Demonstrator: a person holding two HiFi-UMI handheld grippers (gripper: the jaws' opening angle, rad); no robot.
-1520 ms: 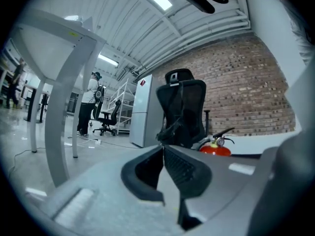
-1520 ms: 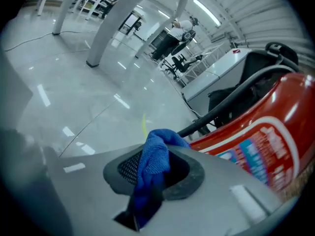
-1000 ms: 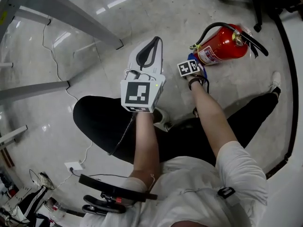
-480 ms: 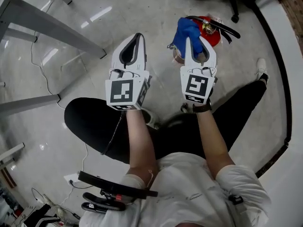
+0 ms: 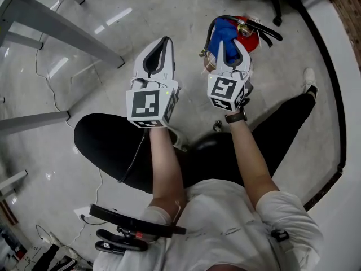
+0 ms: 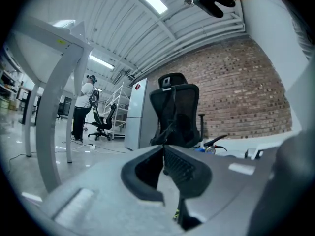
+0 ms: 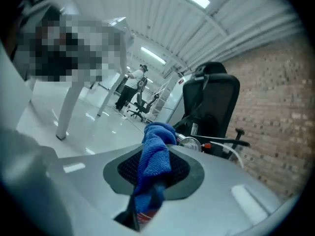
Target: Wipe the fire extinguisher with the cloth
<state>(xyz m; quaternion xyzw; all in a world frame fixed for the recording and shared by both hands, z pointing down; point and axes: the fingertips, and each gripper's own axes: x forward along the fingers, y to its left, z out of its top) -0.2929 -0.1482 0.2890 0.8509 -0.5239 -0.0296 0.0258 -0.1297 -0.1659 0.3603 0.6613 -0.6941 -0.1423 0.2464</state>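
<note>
Fire extinguisher [image 5: 252, 38] sits half hidden behind the right gripper [image 5: 230, 51], whose jaws clamp the blue cloth [image 5: 221, 31]. The left gripper [image 5: 164, 43] is closed and empty beside it, with an office chair [image 5: 274, 4] beyond.

The fire extinguisher [image 5: 252, 38] is laid on the floor [image 5: 186, 10] just beyond the right gripper [image 5: 229, 47], in which the cloth [image 5: 221, 31] is clamped. The left gripper [image 5: 162, 45] is found to its left, apart.

No text is legible; print on the fire extinguisher [image 5: 254, 41] seems too blurred to read.
</note>
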